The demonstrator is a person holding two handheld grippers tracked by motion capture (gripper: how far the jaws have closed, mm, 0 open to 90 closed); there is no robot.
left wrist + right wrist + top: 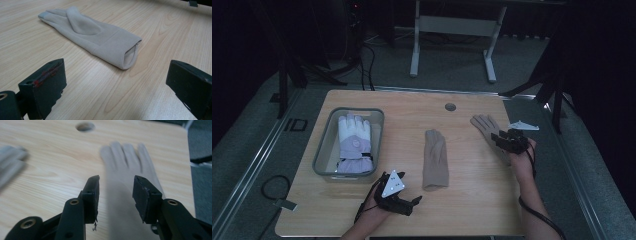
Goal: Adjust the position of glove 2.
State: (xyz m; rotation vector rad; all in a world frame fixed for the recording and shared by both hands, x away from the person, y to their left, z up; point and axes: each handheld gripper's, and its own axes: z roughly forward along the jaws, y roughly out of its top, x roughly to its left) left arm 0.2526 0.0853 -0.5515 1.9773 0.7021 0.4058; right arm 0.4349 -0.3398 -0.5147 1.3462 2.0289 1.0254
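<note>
Right hand-held gripper [115,195] jaws apart, straddling cuff end of tan glove [130,165] at bench [472,200] edge far from grey bin [323,150]. Risk: pinching only top layer, or dragging fabric off bench edge. Left hand-held gripper [115,82] wide apart, just short of second tan glove [95,37], right of bin.

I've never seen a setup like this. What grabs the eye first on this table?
Probably the two beige gloves lying flat on the wooden table: one glove at the middle, the other beige glove at the right under the right gripper, whose jaws stand apart over it. At the left, a grey bin holds a white and lilac glove.
</note>
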